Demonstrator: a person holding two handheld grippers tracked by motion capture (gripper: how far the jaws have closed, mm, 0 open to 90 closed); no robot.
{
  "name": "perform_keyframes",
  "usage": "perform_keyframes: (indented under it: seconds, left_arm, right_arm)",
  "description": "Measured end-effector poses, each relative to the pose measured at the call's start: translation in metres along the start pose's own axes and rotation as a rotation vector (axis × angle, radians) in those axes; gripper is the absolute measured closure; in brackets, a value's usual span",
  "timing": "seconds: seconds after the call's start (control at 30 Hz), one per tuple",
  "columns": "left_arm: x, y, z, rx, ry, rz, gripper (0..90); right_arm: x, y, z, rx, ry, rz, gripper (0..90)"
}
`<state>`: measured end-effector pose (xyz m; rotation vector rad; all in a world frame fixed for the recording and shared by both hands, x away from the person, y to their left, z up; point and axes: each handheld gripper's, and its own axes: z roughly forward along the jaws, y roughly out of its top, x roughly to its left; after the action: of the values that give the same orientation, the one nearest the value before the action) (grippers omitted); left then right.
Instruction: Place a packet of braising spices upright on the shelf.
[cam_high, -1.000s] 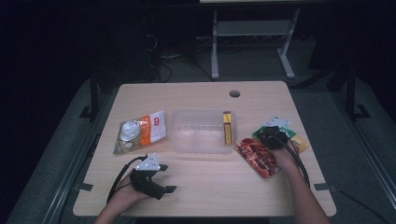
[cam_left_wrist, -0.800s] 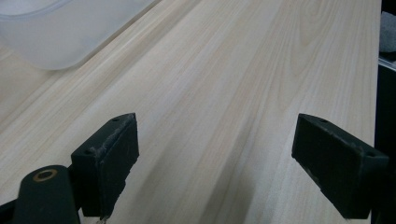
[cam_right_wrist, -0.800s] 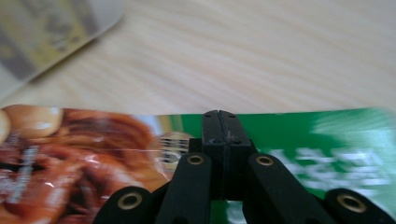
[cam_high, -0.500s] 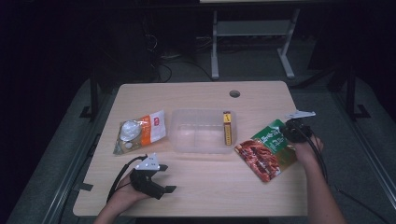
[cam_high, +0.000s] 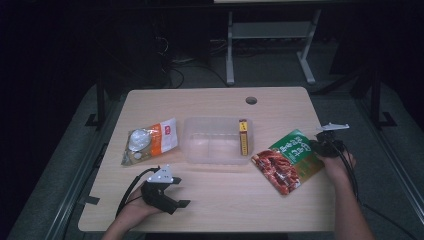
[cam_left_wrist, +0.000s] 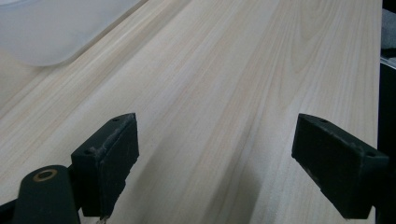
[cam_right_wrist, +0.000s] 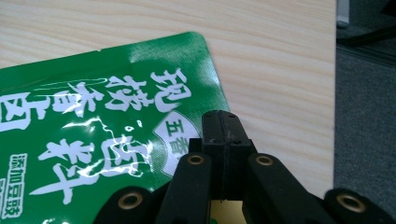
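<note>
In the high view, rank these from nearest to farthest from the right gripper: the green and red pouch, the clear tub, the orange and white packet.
Measured from the right gripper:
1. Green and red pouch, right beside it near the table's right edge.
2. Clear tub, at mid-table.
3. Orange and white packet, on the left side, past the tub.

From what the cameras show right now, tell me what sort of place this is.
Probably a lab or recording workspace, not a home: a plain wooden desk with a cable hole, cables and a metal stand on grey carpet behind it, dark surroundings, and snack packets laid around a clear plastic bin.
</note>
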<state>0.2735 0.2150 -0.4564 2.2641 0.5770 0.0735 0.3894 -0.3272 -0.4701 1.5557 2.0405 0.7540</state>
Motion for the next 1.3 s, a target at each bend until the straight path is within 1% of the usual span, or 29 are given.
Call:
perform_keyframes:
  seconds: [0.07,0.13,0.2,0.27,0.43,0.5,0.6,0.67,0.7,0.73,0.83,0.87,0.9,1.03,1.07,1.13,1.17,1.2,1.23,1.3]
  left_arm:
    - [0.000,0.000,0.000,0.000,-0.001,0.000,14.3]
    - [-0.001,0.000,0.000,0.001,-0.003,0.003,14.2]
    - [-0.001,0.000,0.001,0.003,-0.006,0.001,14.3]
    - [-0.001,0.000,0.002,0.006,-0.010,0.005,14.2]
    - [-0.003,0.000,0.003,0.015,-0.018,0.010,14.2]
    - [-0.003,0.000,0.004,0.020,-0.020,0.013,14.3]
    - [-0.003,0.000,0.005,0.022,-0.023,0.011,14.3]
    - [-0.003,0.000,0.005,0.026,-0.021,0.014,14.3]
    - [-0.003,0.000,0.005,0.027,-0.021,0.014,14.3]
    - [-0.003,0.000,0.005,0.028,-0.022,0.015,14.3]
    - [-0.003,-0.001,0.006,0.032,-0.022,0.011,14.3]
    - [-0.003,-0.001,0.006,0.034,-0.023,0.010,14.3]
    - [-0.003,0.000,0.006,0.037,-0.023,0.013,14.3]
    - [-0.004,0.000,0.007,0.034,-0.026,0.013,14.2]
    - [-0.004,0.000,0.007,0.036,-0.028,0.016,14.2]
    - [-0.004,0.000,0.008,0.037,-0.030,0.018,14.2]
    - [-0.004,0.000,0.008,0.040,-0.030,0.019,14.3]
    - [-0.004,0.000,0.008,0.042,-0.030,0.021,14.2]
    - [-0.005,0.000,0.009,0.035,-0.033,0.011,14.2]
    - [-0.006,0.000,0.009,0.033,-0.035,0.009,14.3]
  right_arm:
    - [-0.002,-0.001,-0.002,0.005,-0.005,0.002,90.0]
    - [-0.003,-0.004,-0.003,-0.001,0.000,0.012,90.0]
    - [-0.001,-0.005,-0.004,-0.009,0.007,0.006,90.0]
    - [0.001,-0.005,-0.004,-0.007,0.002,-0.009,90.0]
    - [0.006,-0.004,-0.003,-0.016,0.032,-0.045,90.0]
    - [0.010,-0.003,-0.001,-0.027,0.090,-0.060,90.0]
    - [0.017,-0.001,0.000,-0.023,0.106,-0.101,90.0]
    - [0.020,0.000,0.000,-0.017,0.093,-0.121,90.0]
    - [0.018,0.000,-0.001,-0.011,0.060,-0.119,90.0]
    - [0.015,0.000,-0.001,-0.009,0.043,-0.114,90.0]
    - [0.001,-0.003,-0.003,-0.004,0.018,-0.047,90.0]
    - [-0.001,-0.004,-0.003,-0.006,0.024,-0.033,90.0]
    - [-0.002,-0.006,-0.004,-0.010,0.025,-0.030,90.0]
    - [0.002,-0.006,-0.006,0.001,0.017,-0.047,90.0]
    - [0.002,-0.006,-0.005,-0.003,0.030,-0.046,90.0]
    - [0.004,-0.004,-0.003,-0.010,0.033,-0.050,90.0]
    - [0.006,-0.003,-0.002,-0.014,0.042,-0.052,90.0]
    - [0.007,-0.002,0.000,-0.020,0.046,-0.060,90.0]
    - [0.008,0.000,0.002,-0.025,0.052,-0.071,90.0]
    - [0.011,0.003,0.005,-0.032,0.078,-0.084,90.0]
